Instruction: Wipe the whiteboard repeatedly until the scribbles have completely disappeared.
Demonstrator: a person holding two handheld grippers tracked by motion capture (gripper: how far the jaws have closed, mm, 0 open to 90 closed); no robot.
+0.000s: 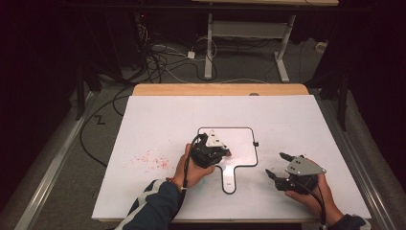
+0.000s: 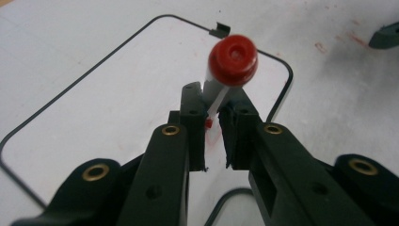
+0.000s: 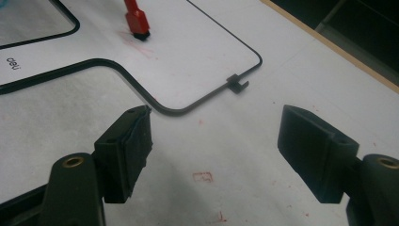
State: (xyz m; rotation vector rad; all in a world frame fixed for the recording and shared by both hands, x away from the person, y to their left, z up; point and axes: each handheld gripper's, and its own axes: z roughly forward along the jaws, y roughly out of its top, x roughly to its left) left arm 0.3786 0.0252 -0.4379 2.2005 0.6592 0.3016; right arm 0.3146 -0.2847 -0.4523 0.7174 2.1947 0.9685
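The left hand-held gripper (image 2: 211, 127) is clamped on a red-capped marker (image 2: 229, 70), whose red tip touches the small whiteboard (image 1: 242, 143) beneath it, leaving a faint red mark there. That whiteboard, black-rimmed with a short handle, lies flat on the white tabletop (image 1: 158, 120). The right hand-held gripper (image 1: 277, 165) hovers just to the right of the whiteboard, its jaws spread wide and holding nothing. Red smudges (image 1: 153, 160) speckle the tabletop to the left of the left hand (image 1: 189, 170).
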